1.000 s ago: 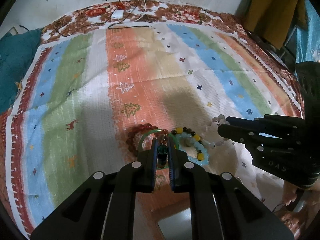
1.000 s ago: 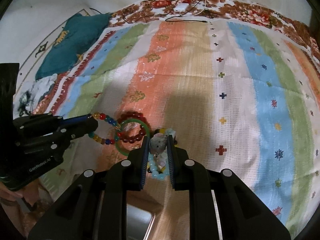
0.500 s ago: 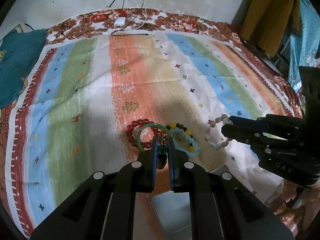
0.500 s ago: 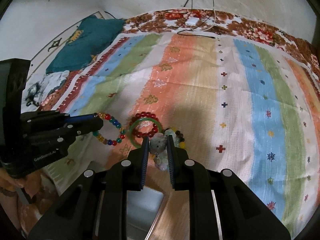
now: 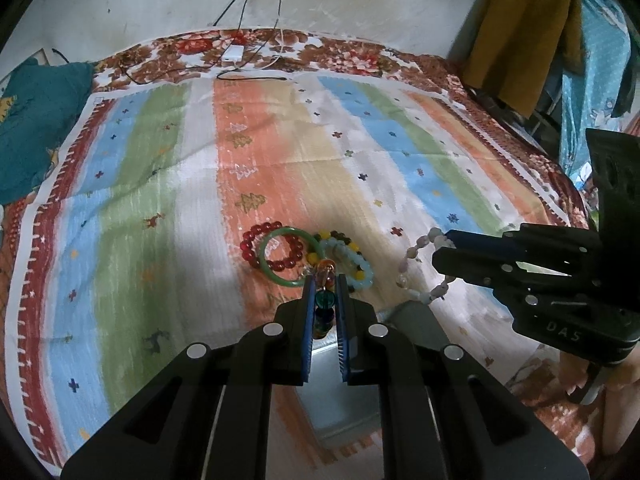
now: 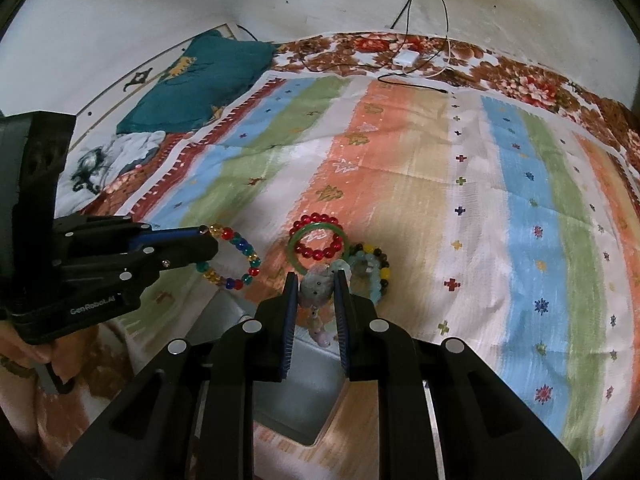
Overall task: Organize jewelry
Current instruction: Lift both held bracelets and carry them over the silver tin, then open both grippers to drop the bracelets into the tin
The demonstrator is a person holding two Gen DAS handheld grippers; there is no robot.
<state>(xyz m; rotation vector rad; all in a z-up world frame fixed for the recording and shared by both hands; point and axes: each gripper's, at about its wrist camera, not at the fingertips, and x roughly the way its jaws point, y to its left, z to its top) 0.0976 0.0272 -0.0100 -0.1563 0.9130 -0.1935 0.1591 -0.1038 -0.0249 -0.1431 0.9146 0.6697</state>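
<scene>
MOVED: both grippers rising off the bedspread [image 5: 280,168] since earlier | HELD: left gripper [image 5: 325,294] clenching colourful bracelet [image 6: 232,258]; right gripper [image 6: 316,292] clenching pale bracelet [image 5: 416,268] | STEP: carrying to tray [image 6: 288,384] at near edge | NEXT: lowering, releasing inside.

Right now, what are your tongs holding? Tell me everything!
Left tongs shut on rainbow bracelet. Right tongs shut on pale stone bracelet. Three more bracelets on bedspread. Grey box below, nothing blocking.

Black plastic left tongs [image 5: 325,300], blue ribbed pads, silver screws, right tongs [image 6: 317,292] alike, white lettering
</scene>
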